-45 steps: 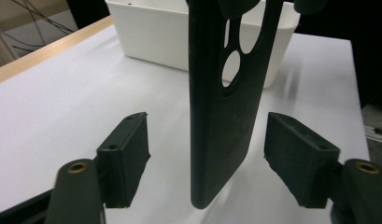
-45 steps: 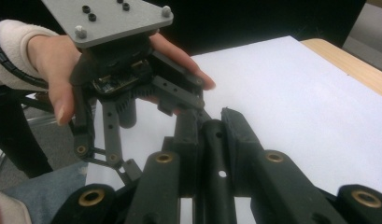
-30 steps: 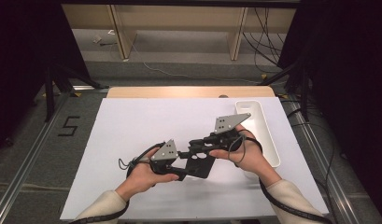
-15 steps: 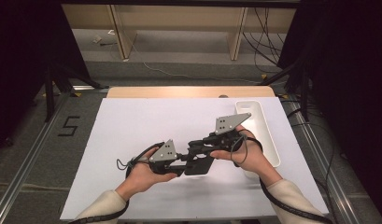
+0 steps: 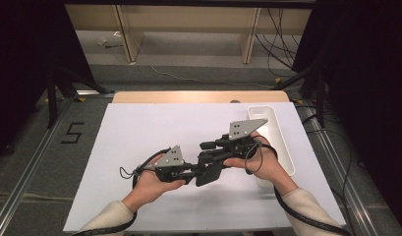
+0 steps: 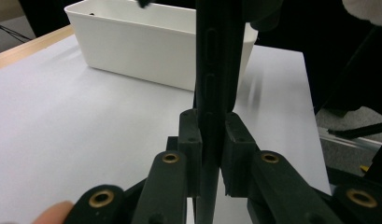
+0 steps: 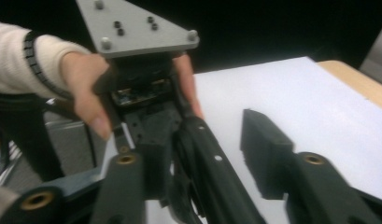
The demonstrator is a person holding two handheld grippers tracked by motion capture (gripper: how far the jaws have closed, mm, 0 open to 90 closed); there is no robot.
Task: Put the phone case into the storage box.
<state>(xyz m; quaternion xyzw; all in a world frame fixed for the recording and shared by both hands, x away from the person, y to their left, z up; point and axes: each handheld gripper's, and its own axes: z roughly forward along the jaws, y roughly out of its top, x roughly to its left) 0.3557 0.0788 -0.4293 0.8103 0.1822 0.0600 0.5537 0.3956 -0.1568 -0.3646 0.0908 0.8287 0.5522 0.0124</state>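
Over the white table sheet my two grippers meet nose to nose. In the left gripper view, the left gripper is shut on a thin black flat piece, seen edge-on and rising between its pads. From above, that piece hangs tilted at the left gripper. My right gripper points left at it. In the right gripper view the right gripper stands open, the black piece running between its jaws. The left gripper faces it, held by a hand.
A long white tray lies along the right side of the sheet; it also appears as a white tray behind the held piece. Bare wooden table edge runs at the back. Cables trail from both grippers.
Both hands stay in nearly the same place. The black piece has tilted slightly between the grippers.
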